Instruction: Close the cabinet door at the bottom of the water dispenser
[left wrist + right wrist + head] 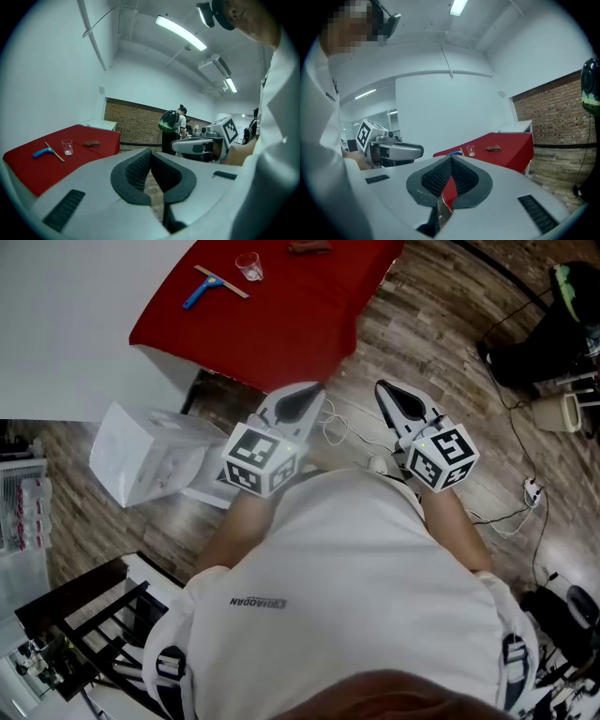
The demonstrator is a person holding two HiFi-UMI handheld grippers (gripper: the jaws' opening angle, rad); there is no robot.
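Shirt (pixel 356 587) print small, upside down, unreadable. White boxy unit (pixel 150 460) on floor (pixel 441 334) by red desk (pixel 281 306) corner; door indiscernible. Left gripper (pixel 304 397), right gripper (pixel 390 392): jaws pressed together, empty.

Looking down over a white shirt (pixel 356 559). Left gripper (pixel 309 395) and right gripper (pixel 386 390) side by side, apart, jaws together, nothing between them, above wooden floor (pixel 441 334). Beyond, a red table (pixel 309 315) carrying 1 blue-handled scraper (pixel 208 287), 1 clear glass (pixel 249 266) near it, and a brown object (pixel 309 247) at the far edge. White box (pixel 150 460) tilted on the floor at left. White plug (pixel 532 489) on the floor at right.
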